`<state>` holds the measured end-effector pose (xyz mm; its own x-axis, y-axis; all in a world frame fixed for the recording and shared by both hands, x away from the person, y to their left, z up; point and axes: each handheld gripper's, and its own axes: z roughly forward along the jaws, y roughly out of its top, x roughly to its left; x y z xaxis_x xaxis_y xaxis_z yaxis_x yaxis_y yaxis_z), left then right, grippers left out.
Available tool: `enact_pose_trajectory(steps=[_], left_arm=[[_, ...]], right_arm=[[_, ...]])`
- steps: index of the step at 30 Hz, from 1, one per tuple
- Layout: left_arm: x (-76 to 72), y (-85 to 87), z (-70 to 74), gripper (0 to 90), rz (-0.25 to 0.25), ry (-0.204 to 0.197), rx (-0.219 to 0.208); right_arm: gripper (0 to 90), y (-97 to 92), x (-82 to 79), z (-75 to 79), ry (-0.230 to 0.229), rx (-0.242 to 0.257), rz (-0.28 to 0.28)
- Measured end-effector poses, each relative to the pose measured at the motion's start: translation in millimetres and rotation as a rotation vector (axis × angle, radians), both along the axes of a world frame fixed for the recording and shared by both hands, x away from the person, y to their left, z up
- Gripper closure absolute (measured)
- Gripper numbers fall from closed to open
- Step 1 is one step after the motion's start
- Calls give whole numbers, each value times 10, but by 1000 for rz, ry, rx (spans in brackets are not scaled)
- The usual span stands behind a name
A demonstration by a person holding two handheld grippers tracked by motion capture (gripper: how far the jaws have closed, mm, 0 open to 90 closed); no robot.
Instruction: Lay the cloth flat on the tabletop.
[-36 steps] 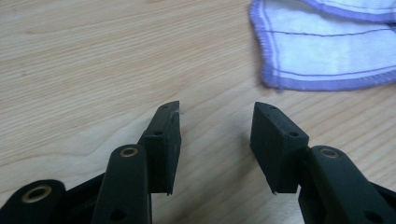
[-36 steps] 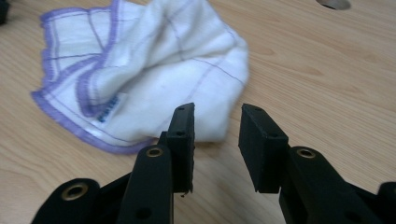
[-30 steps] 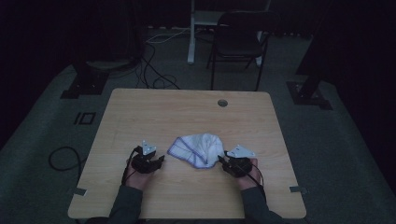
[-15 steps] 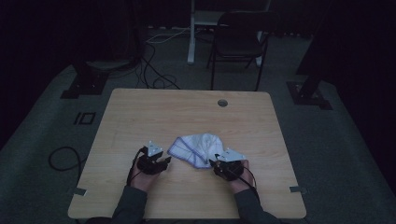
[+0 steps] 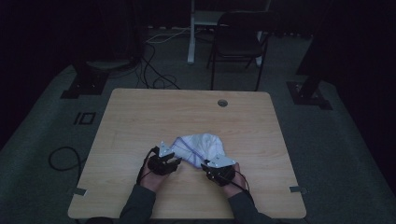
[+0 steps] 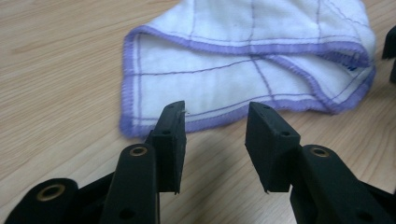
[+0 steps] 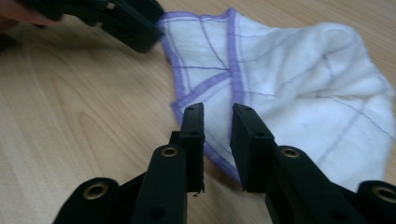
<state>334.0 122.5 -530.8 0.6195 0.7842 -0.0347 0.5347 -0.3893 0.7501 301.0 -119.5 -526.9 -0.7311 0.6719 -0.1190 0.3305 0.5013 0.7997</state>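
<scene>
While both sets of jaws stand apart with a gap showing between the pads, neither pair presses on the cloth (image 6: 243, 70). On the left gripper (image 6: 217, 135), low in the left gripper view, the jaws have just been closing and keep a wide gap; bare wood shows between them, and the purple hem of the cloth lies just beyond the tips at centre frame. On the right gripper (image 7: 217, 140), low in the right gripper view, the jaws have also just been closing and the gap is narrow; the purple-stitched edge of the cloth lies in that gap, at or just under the tips, and whether the pads touch it cannot be told.

The cloth is white with thin purple grid lines and a purple border. It lies crumpled and partly folded on the surface (image 5: 140, 116), slightly below centre in the high view, between the two grippers. Its folded hem runs across the upper half of the left gripper view, and its bulk occupies the upper right of the right gripper view.

At the upper left of the right gripper view, the left gripper sits close to the cloth's corner. In the high view, the left hand (image 5: 156, 175) and the right hand (image 5: 231, 179) enter from the bottom edge, each with a dark sleeve.
</scene>
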Motion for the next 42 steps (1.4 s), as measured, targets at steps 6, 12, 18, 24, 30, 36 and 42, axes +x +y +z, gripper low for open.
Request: enact_pose_trajectory(steps=[6, 12, 18, 24, 30, 36, 42], left_arm=[[28, -84, -4, 597, -16, 2, -1], [69, -151, -33, 630, -27, 9, 3], [83, -216, -66, 675, -44, 15, 10], [99, -264, -94, 750, -42, 14, 38], [112, -256, -92, 800, -42, 12, 49], [109, -250, -94, 818, -42, 5, 56], [111, -232, -94, 839, -43, 2, 66]], right_arm=[[785, 74, -8, -25, 3, -10, 23], [717, 183, 5, -70, 2, -25, 48], [654, 276, 39, -131, -12, -67, 52], [841, 297, 56, -143, -23, -95, 43], [899, 223, 81, -91, -18, -48, 3], [900, 87, 131, -32, -28, -25, -51], [900, -49, 186, 21, -39, -10, -102]])
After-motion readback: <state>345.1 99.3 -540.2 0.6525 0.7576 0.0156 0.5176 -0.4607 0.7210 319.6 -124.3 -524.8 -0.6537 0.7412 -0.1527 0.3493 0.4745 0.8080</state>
